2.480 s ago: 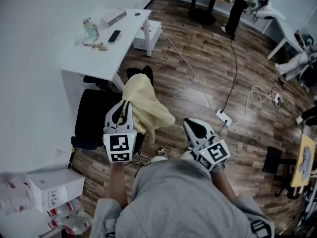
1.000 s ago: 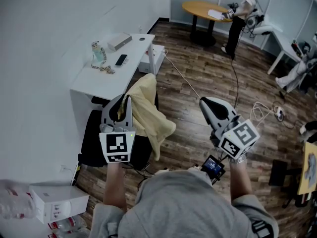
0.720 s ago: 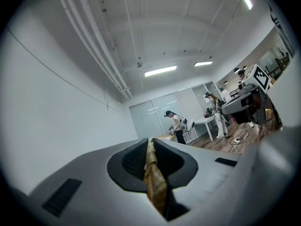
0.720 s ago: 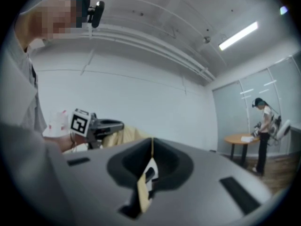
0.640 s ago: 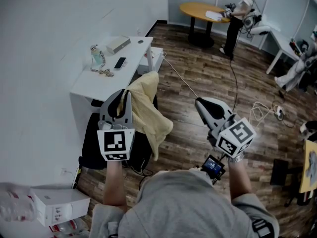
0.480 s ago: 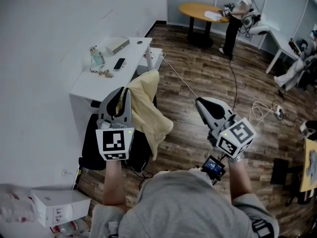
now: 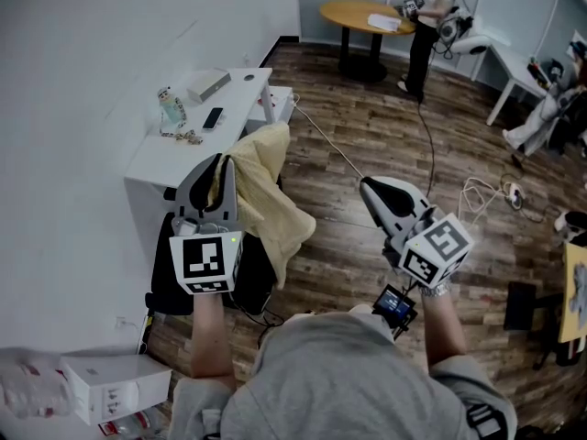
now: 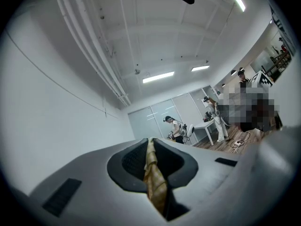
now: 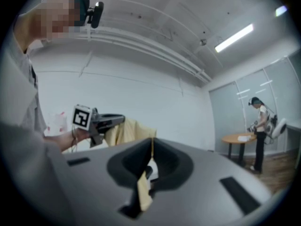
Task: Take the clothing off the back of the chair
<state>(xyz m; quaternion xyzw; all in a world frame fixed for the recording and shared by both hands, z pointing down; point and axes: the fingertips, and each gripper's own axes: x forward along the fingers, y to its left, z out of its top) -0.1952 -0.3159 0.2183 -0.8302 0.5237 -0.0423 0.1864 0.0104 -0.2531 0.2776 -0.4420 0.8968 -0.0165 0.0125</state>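
Note:
A pale yellow piece of clothing (image 7: 271,191) hangs in folds over the black chair (image 7: 170,269) beside the white desk. My left gripper (image 7: 218,161) is shut on its upper edge and holds it up above the chair's back. In the left gripper view a strip of the yellow clothing (image 8: 154,175) is pinched between the jaws of the left gripper (image 8: 150,142). My right gripper (image 7: 367,186) is off to the right, apart from the cloth, with its jaws together and nothing in them. From the right gripper (image 9: 151,142) I see the left gripper (image 9: 101,121) and the yellow clothing (image 9: 124,131).
The white desk (image 7: 188,140) carries a phone (image 7: 212,117), a flat box (image 7: 207,84) and small items. A white cable (image 7: 339,154) runs over the wooden floor to a power strip (image 7: 509,192). A white box (image 7: 110,388) lies at the lower left. A person (image 7: 426,16) stands by a round table (image 7: 362,15).
My left gripper has risen with the clothing, lifting the cloth higher over the chair. The right gripper came up to the right earlier and has since stayed still.

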